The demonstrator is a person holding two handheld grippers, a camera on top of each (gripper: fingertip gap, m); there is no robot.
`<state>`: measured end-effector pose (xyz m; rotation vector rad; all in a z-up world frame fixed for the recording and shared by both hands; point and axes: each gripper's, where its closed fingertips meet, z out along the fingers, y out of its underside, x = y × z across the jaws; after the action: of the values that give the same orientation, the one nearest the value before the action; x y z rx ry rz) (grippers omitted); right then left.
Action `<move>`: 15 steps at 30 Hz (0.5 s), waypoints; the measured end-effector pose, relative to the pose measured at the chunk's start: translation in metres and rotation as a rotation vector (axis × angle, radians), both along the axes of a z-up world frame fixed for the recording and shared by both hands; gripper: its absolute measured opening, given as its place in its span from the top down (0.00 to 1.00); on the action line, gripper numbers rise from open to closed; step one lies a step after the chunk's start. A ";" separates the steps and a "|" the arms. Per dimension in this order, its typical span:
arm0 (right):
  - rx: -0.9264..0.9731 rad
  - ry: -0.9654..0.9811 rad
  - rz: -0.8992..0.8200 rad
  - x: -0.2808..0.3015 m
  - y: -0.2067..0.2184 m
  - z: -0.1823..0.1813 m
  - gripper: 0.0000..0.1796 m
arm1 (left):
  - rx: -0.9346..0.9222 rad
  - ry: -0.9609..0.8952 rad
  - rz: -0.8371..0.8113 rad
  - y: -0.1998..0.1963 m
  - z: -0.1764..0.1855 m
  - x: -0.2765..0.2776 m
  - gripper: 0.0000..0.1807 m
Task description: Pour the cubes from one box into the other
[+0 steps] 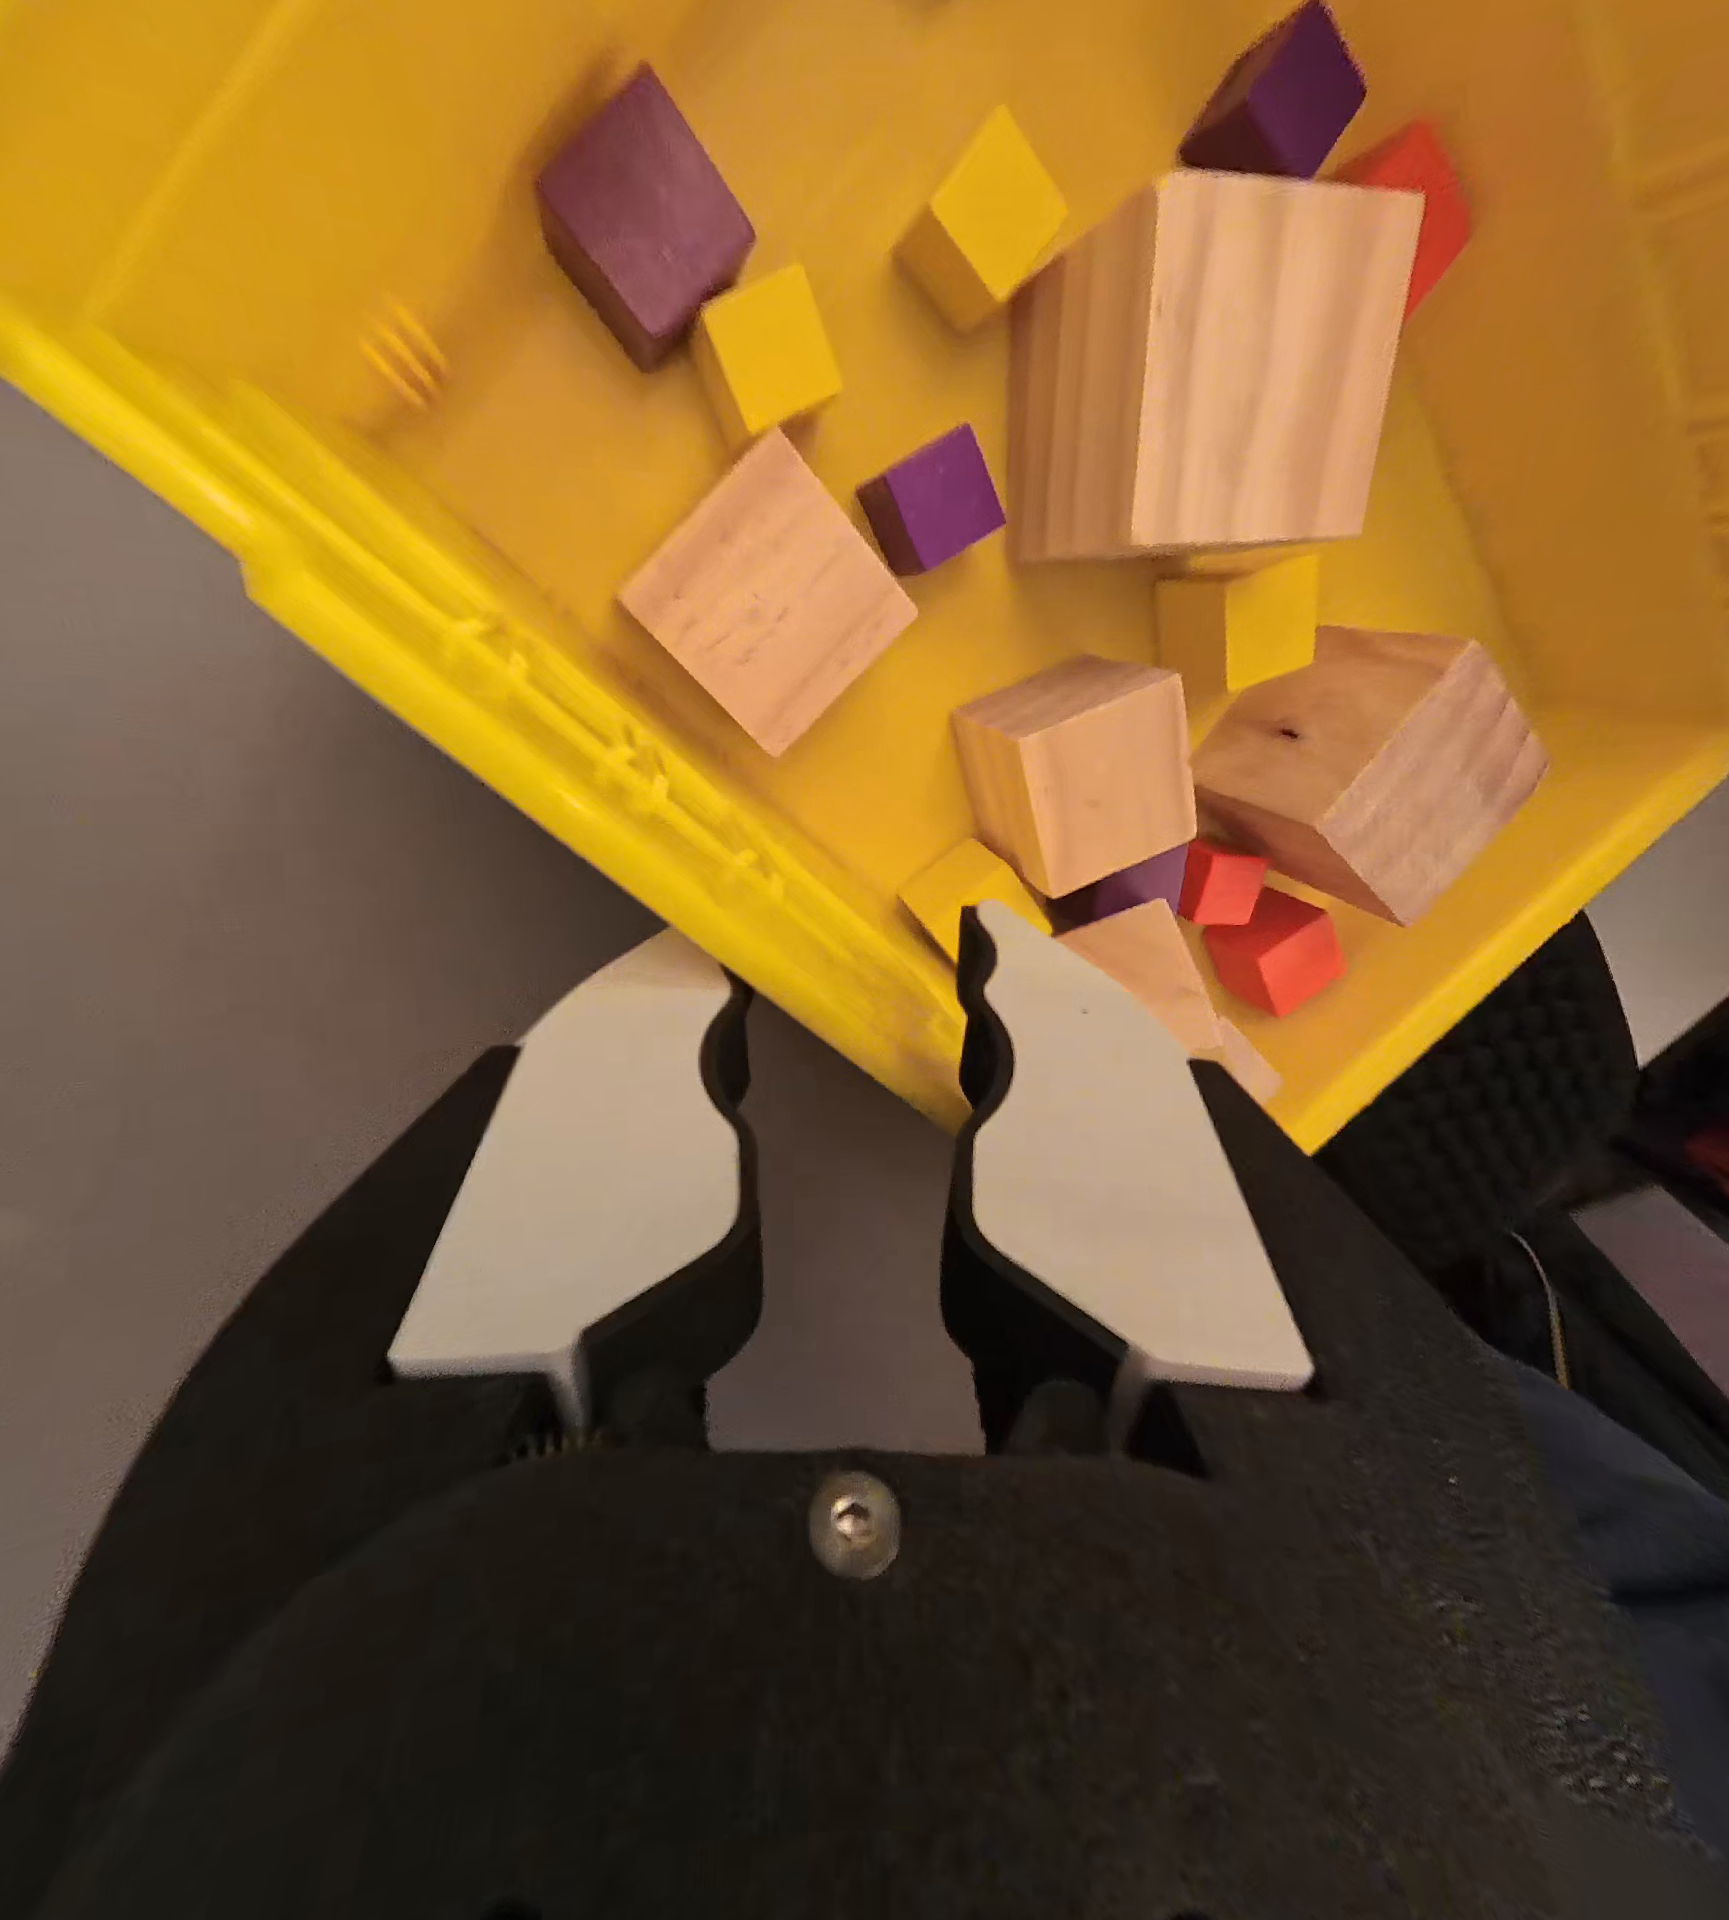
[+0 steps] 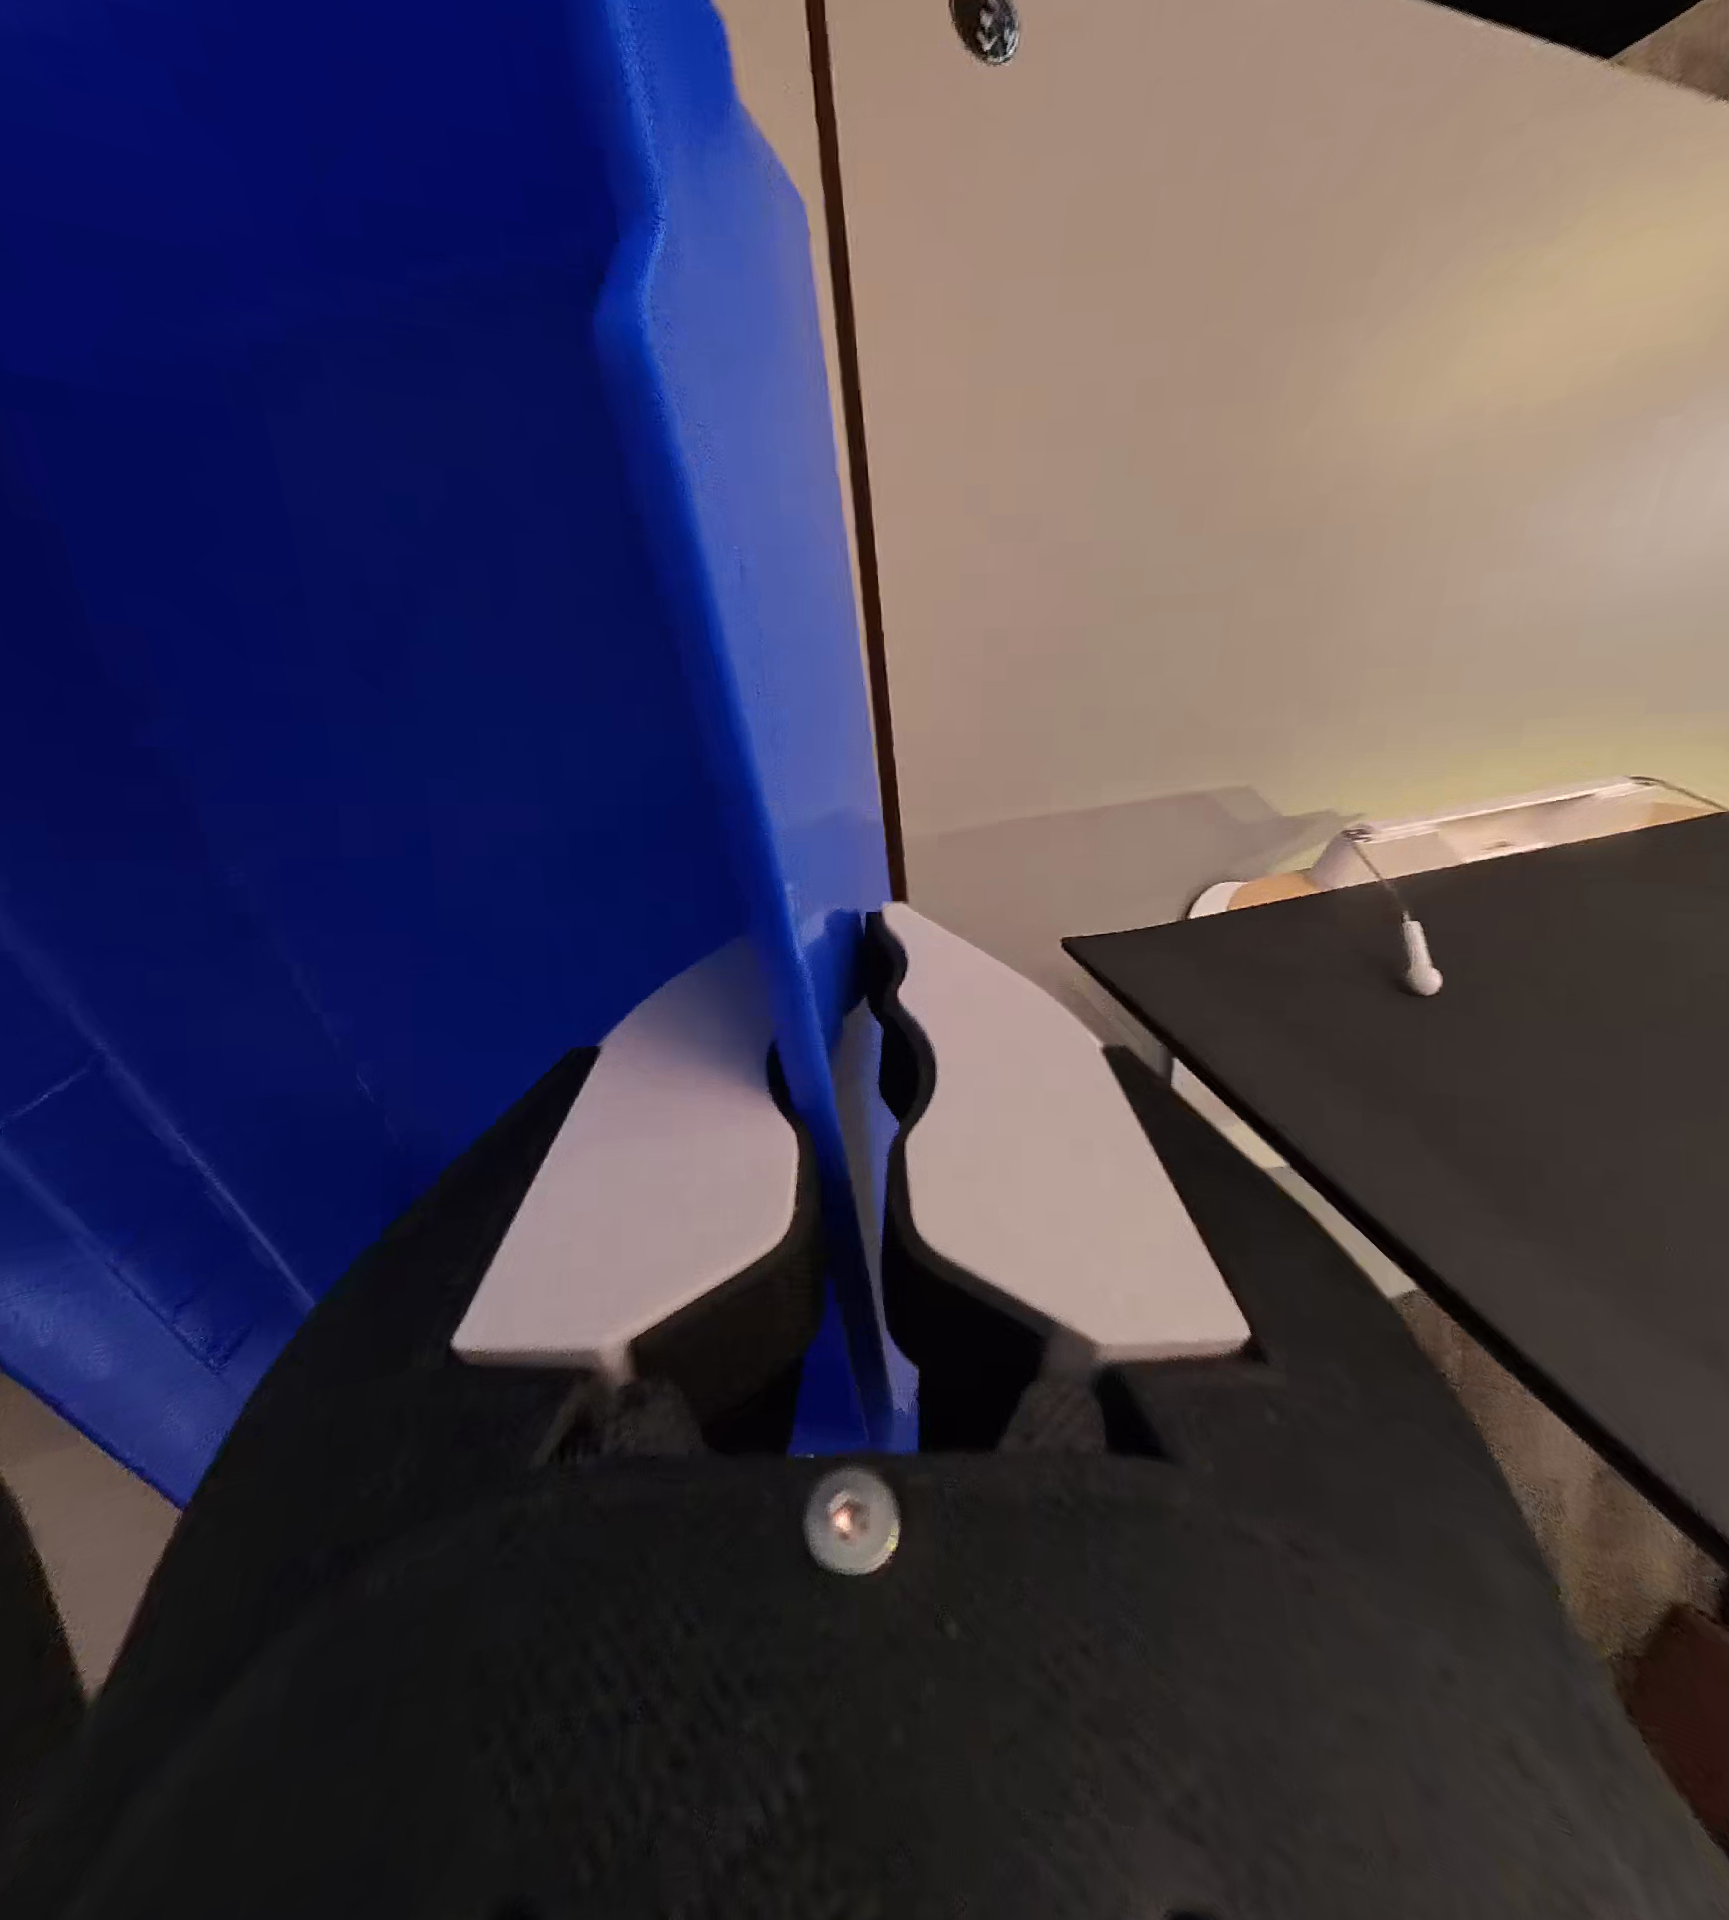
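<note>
In the left wrist view my left gripper (image 1: 844, 961) is shut on the rim of a yellow box (image 1: 340, 270), one finger inside and one outside its wall. The box is tilted and holds several cubes: plain wooden cubes (image 1: 1213, 364), purple cubes (image 1: 644, 213), yellow cubes (image 1: 995, 213) and red cubes (image 1: 1270, 951). They look blurred and loose, some gathered at the low corner by my fingers. In the right wrist view my right gripper (image 2: 818, 956) is shut on the thin side wall of a blue box (image 2: 320, 623), held up and tilted. Its inside is hidden.
A black board (image 2: 1514, 1091) lies at the right of the right wrist view, with a thin white cable (image 2: 1416, 971) on it. A pale wall (image 2: 1255, 416) with a dark vertical strip (image 2: 844, 416) stands behind. A grey surface (image 1: 112, 831) lies under the yellow box.
</note>
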<state>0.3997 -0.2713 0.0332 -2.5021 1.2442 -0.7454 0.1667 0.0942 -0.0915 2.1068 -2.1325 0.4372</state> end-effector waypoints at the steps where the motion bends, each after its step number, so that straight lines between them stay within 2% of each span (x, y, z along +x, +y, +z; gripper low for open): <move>1: -0.001 0.011 0.000 -0.001 0.000 -0.002 0.96 | 0.003 0.031 -0.007 0.000 -0.001 -0.002 0.80; 6: -0.003 0.067 -0.018 -0.004 0.002 -0.014 0.96 | 0.015 0.125 -0.040 0.005 0.001 -0.010 0.89; 9: 0.051 0.111 -0.038 -0.006 0.009 -0.024 0.96 | 0.039 0.170 -0.041 0.014 0.001 -0.017 0.89; 15: 0.133 0.243 -0.017 -0.019 0.045 -0.047 0.95 | 0.167 0.239 -0.042 0.069 0.002 -0.050 0.87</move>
<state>0.3806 -0.2259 -0.0141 -2.5309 1.3453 -0.3561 0.1171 0.1631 -0.0898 2.0708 -2.1327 -0.0001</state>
